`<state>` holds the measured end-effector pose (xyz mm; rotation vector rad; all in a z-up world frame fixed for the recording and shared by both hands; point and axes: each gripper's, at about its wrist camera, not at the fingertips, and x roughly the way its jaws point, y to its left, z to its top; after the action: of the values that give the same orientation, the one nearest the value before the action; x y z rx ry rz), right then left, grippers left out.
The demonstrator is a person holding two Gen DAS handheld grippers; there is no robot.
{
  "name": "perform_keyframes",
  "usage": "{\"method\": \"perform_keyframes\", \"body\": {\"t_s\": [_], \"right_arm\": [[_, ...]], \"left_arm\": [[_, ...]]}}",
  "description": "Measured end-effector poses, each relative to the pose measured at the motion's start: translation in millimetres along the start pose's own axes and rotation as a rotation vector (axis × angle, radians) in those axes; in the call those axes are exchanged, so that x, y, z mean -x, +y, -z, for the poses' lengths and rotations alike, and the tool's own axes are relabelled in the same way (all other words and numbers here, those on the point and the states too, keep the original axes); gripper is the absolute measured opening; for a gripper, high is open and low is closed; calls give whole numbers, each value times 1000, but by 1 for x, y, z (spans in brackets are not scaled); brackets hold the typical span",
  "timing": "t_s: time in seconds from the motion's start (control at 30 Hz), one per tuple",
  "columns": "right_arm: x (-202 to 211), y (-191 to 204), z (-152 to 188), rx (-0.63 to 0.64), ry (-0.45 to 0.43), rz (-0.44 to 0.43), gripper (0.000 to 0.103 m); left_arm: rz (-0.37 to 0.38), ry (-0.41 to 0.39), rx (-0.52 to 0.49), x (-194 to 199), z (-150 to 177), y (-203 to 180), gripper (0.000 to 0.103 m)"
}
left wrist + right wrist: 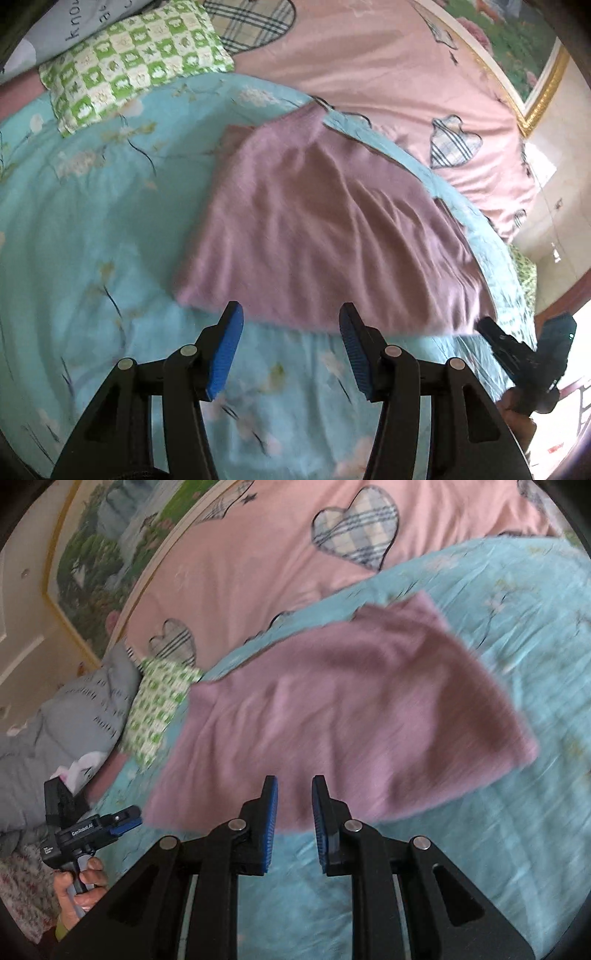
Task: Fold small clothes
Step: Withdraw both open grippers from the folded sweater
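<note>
Both the left gripper (291,314) and right gripper (294,786), parted and empty, risk bunching the mauve garment (325,229) if only one layer is pinched.

Garment (317,225) on quilt (92,221), pillow (133,62) behind (on the quilt's far edge), bedsheet (388,74) beyond.
</note>
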<state>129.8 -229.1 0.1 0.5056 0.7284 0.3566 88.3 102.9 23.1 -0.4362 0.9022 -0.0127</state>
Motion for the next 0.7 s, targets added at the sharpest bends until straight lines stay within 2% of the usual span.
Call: {"method": "perform_keyframes", "body": {"t_s": [0.1,0.27,0.37,0.43,0.7], "right_arm": [[-3,6,12,6,13,-15,20],[-5,10,26,16,30,-17,22],[-2,9,32,12,25,-22,32],[1,8,35,7,8,-24,48],[2,12,32,43,2,-13,50]], "left_arm": [[8,22,-3,-3,13,-6,55],[37,46,75,-11,26,1,55],[57,52,139,-17,31,5,57],[62,51,146,-19,33,4,57],[58,43,176,-26,29,9,61]]}}
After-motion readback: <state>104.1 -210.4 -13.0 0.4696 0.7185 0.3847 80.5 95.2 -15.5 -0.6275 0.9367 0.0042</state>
